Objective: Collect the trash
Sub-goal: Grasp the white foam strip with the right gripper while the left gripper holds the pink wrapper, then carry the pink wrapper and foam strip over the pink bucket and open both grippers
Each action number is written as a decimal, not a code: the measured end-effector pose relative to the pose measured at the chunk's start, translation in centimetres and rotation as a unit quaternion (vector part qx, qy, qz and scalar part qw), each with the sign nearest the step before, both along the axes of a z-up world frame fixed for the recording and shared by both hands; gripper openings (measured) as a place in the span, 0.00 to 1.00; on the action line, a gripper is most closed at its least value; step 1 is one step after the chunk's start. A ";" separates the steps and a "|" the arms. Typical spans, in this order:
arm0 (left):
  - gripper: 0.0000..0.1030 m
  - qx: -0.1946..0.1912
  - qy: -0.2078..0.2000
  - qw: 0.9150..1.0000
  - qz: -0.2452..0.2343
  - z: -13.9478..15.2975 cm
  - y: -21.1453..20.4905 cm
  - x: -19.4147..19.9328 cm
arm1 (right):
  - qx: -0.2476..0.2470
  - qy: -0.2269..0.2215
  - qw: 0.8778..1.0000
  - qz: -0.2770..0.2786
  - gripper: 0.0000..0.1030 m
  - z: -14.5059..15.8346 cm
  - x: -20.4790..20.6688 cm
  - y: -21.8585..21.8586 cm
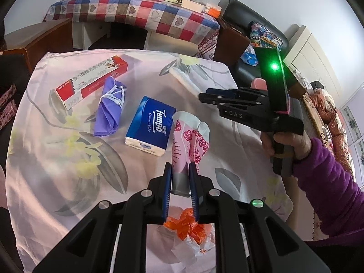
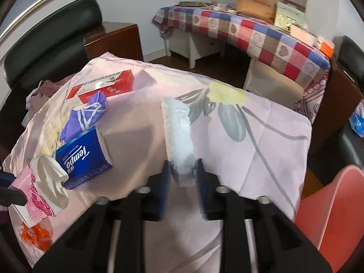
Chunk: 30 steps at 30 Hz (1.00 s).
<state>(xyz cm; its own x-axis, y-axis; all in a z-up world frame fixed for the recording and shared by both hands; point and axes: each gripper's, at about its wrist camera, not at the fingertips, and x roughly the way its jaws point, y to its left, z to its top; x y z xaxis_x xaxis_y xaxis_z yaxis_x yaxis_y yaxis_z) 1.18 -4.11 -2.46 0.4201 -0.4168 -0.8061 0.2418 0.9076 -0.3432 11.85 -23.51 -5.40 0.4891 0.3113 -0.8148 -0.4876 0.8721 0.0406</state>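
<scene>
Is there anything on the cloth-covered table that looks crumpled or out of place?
Yes. A crumpled orange plastic wrapper lies on torn white paper at the table's near edge, below the left gripper, which holds a pink flowered paper packet.

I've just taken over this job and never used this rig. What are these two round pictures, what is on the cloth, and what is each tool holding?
Each picture comes from a camera on a hand-held two-finger gripper, looking along its fingers. No robot: a person's hand holds each one. The left gripper is shut on a pink patterned paper bag. The right gripper has a white padded strip between its fingers; contact is blurred. On the flowered cloth lie a blue tissue pack, a purple cloth bundle, a red-and-white box and an orange wrapper.
</scene>
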 end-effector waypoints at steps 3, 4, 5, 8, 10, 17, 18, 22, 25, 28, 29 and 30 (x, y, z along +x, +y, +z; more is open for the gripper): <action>0.14 -0.001 0.000 1.000 0.001 0.1 0.0 -0.1 | 0.021 -0.007 1.000 -0.015 0.21 0.8 -1.3 -0.4; 0.14 0.003 -0.002 1.000 0.001 0.2 -0.1 -0.1 | 0.026 -0.010 0.999 -0.019 0.21 1.1 -1.8 -0.6; 0.14 0.005 -0.004 1.000 0.001 0.3 -0.2 -0.1 | 0.030 -0.012 0.999 -0.024 0.21 1.4 -2.4 -0.7; 0.14 0.006 -0.008 1.000 -0.003 0.5 -0.7 -0.1 | 0.048 -0.014 0.998 -0.035 0.21 2.2 -4.3 -1.3; 0.14 0.007 -0.008 1.000 -0.005 0.6 -1.1 -0.1 | 0.059 -0.017 0.997 -0.043 0.21 2.7 -5.7 -1.8; 0.14 0.006 -0.018 1.000 -0.014 1.4 -3.8 0.7 | 0.078 -0.022 0.993 -0.089 0.21 4.4 -9.3 -4.7; 0.14 0.007 -0.019 1.000 -0.014 1.4 -4.1 0.8 | 0.077 -0.024 0.992 -0.100 0.21 4.7 -9.7 -5.4; 0.14 0.014 -0.019 1.000 -0.017 1.9 -6.3 1.5 | 0.079 -0.028 0.987 -0.135 0.21 5.7 -10.4 -8.0; 0.14 0.021 -0.030 0.999 -0.027 2.6 -8.1 2.0 | 0.082 -0.029 0.983 -0.161 0.21 6.4 -10.7 -10.1; 0.14 0.026 -0.040 0.998 -0.045 3.5 -10.7 2.8 | 0.080 -0.030 0.979 -0.187 0.21 6.9 -10.9 -12.3; 0.14 0.029 -0.044 0.997 -0.051 3.8 -11.6 3.0 | 0.076 -0.032 0.977 -0.197 0.21 7.0 -11.0 -13.1; 0.14 0.030 -0.048 0.997 -0.057 4.1 -12.5 3.2 | 0.075 -0.034 0.975 -0.206 0.21 7.2 -11.0 -13.9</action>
